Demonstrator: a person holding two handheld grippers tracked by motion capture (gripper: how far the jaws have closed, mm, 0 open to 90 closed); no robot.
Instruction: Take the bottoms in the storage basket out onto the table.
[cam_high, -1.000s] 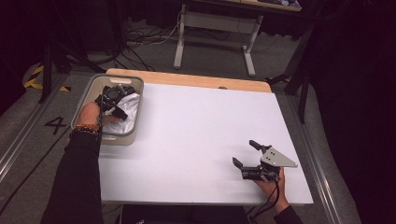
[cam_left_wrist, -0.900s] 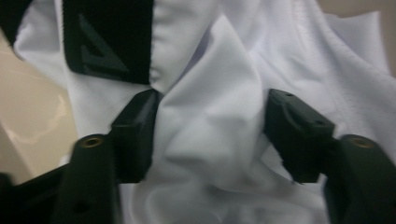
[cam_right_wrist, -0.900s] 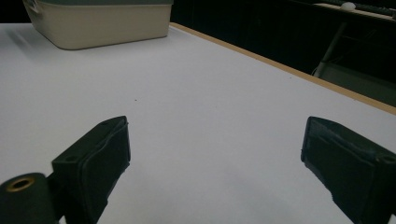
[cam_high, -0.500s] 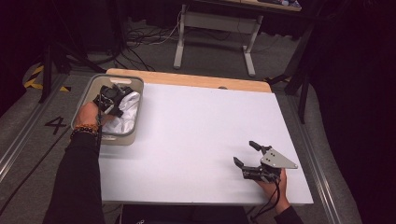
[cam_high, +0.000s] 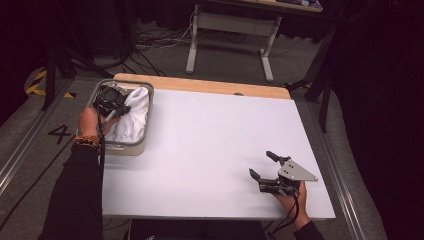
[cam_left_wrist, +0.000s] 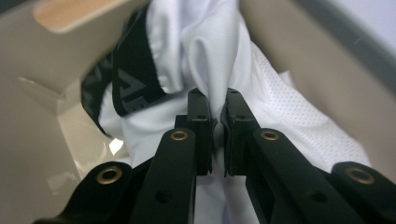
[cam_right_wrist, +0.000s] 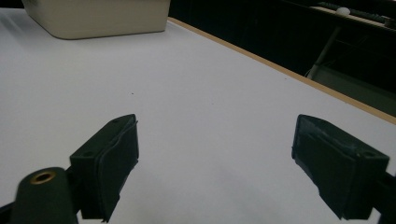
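Now the left gripper jaws have just clenched on the white garment in the bin, upper left; right gripper idles agape.

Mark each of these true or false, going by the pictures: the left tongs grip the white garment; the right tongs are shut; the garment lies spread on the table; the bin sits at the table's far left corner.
1. The left tongs pinch a fold of the white garment. True.
2. The right tongs are shut. False: their jaws stand wide apart over the bare white table, holding nothing.
3. The garment lies spread on the table. False: it is bunched inside the beige bin.
4. The bin sits at the table's far left corner. True.
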